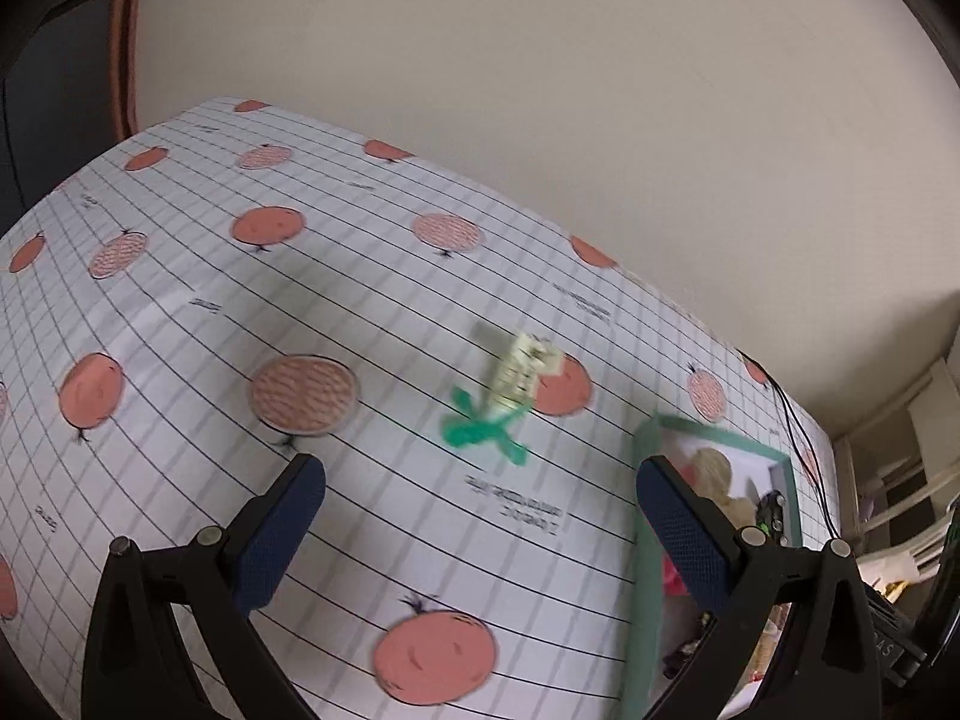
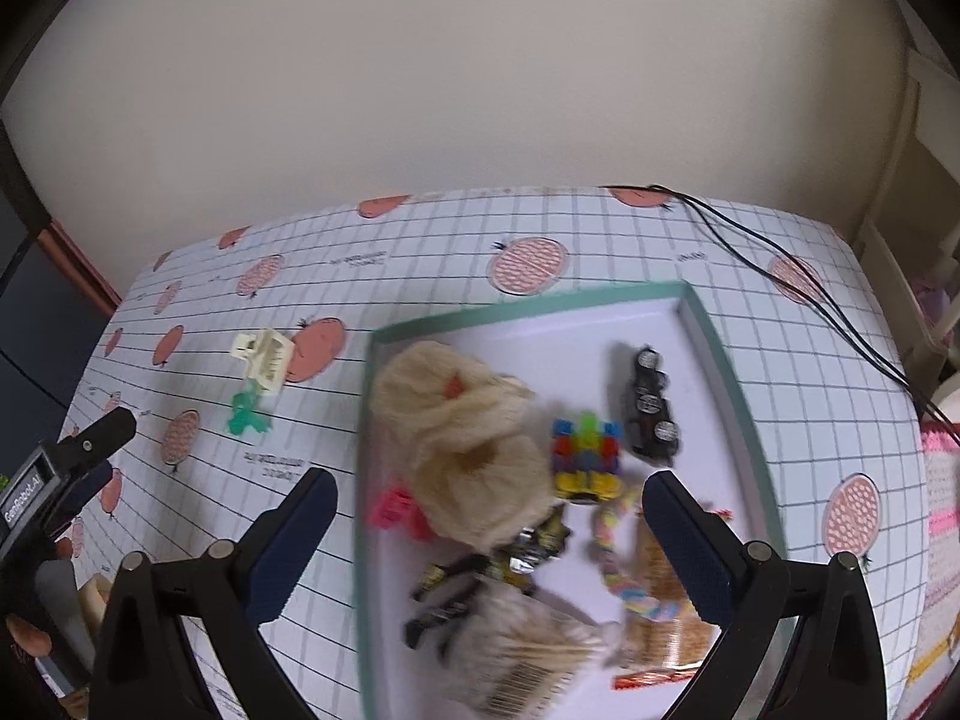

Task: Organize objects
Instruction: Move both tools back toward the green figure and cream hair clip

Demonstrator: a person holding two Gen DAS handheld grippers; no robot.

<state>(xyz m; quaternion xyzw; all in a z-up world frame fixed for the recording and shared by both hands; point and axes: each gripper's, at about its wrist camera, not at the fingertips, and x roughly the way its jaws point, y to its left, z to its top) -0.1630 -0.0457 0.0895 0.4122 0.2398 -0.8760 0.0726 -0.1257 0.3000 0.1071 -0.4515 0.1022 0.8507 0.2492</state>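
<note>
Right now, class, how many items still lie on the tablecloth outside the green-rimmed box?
2: a cream hair clip and a green toy touching it, left of the box. Others may be hidden.

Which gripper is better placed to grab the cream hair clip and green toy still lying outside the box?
Probably the left. The left gripper is open and faces the cream hair clip and green toy directly. The right gripper hangs open over the box, with both items off to its left.

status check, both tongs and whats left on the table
Left tongs open, empty. Right tongs open, empty, over the tray. Cream hair claw and green toy outside tray. Path clear.
</note>
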